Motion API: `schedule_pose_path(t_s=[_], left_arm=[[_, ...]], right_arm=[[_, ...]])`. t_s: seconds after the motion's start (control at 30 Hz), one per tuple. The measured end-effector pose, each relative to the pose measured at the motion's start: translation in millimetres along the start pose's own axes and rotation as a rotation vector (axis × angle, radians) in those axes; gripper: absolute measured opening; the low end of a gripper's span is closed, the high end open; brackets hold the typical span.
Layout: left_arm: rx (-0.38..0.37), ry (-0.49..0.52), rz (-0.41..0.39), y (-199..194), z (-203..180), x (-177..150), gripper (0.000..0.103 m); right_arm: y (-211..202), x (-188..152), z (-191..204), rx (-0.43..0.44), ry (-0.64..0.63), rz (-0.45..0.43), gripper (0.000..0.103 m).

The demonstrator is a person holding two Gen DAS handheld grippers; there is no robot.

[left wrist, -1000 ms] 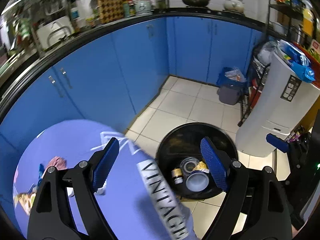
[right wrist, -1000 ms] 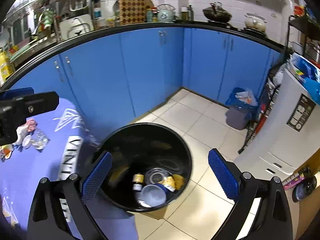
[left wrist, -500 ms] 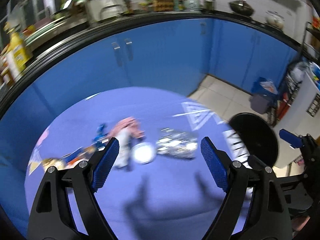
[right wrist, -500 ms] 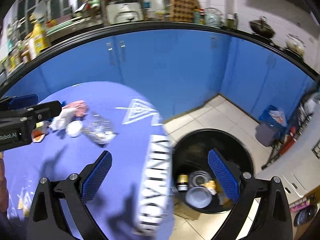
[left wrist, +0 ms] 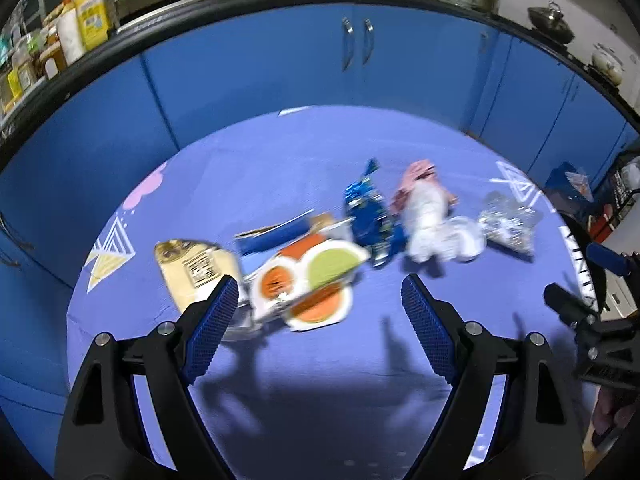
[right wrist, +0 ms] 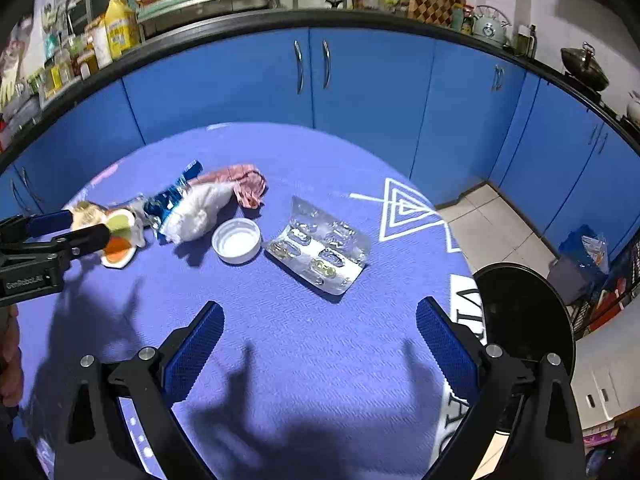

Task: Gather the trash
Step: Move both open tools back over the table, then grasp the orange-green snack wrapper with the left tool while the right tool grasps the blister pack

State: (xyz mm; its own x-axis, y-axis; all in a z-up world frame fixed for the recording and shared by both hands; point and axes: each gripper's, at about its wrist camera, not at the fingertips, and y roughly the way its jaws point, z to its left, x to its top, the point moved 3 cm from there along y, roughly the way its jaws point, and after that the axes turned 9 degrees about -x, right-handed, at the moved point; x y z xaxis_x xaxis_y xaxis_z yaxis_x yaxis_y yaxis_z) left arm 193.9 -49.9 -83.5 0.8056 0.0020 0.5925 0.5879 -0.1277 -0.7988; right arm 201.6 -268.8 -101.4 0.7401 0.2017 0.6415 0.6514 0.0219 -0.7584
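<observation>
Purple cloth covers the bench (right wrist: 304, 344); black bin (right wrist: 524, 320) sits right of my right tongs (right wrist: 318, 338). Both tongs are spread, empty. I'd lower the left tongs (left wrist: 320, 320) squarely over the orange-green wrapper (left wrist: 308, 276) ahead, then take the blister pack (right wrist: 320, 256) and cap (right wrist: 237, 240).

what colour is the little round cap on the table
White; the cap shows best in the right wrist view, beside the blister pack.

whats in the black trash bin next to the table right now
The black trash bin shows only its rim and a dark interior beside the table. Whatever lies at the bottom is hidden by the table edge and shadow.
</observation>
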Motion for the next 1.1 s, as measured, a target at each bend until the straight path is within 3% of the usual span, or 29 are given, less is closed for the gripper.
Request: schedule_pose_path(t_s=[0.17,0.4,0.57,0.67,0.73,0.8,0.87,0.9,0.93,0.97,1.1], left_arm=[[-0.01,-0.023,0.025,18,18,-4,0.083],[-0.013,0.019,0.036,34,13,-2,0.083],[-0.069,-0.003,0.053,42,15,4,0.081],[-0.082,-0.015,0.062,46,18,7,0.065],[-0.096,-0.025,0.075,50,20,7,0.046],[-0.101,-0.023,0.073,50,20,6,0.044],[-0.106,-0.022,0.069,48,20,6,0.041],[-0.111,-0.026,0.067,46,19,5,0.039],[-0.117,-0.031,0.064,45,19,5,0.036],[-0.118,-0.032,0.062,44,19,4,0.034],[-0.132,-0.046,0.046,36,19,3,0.031]], right_arm=[[22,2,4,-0.047,-0.028,0.039,0.094],[50,11,1,-0.078,-0.063,0.087,0.094],[66,24,5,0.005,-0.079,0.112,0.094],[73,30,5,0.04,-0.079,0.12,0.094],[73,32,5,0.037,-0.085,0.106,0.094],[67,30,8,0.028,-0.113,0.077,0.092],[61,28,13,0.067,-0.125,0.064,0.069],[59,28,17,0.077,-0.125,0.064,0.063],[55,27,18,0.085,-0.127,0.062,0.047],[54,26,19,0.091,-0.13,0.062,0.038],[42,18,28,0.082,-0.161,0.056,0.03]])
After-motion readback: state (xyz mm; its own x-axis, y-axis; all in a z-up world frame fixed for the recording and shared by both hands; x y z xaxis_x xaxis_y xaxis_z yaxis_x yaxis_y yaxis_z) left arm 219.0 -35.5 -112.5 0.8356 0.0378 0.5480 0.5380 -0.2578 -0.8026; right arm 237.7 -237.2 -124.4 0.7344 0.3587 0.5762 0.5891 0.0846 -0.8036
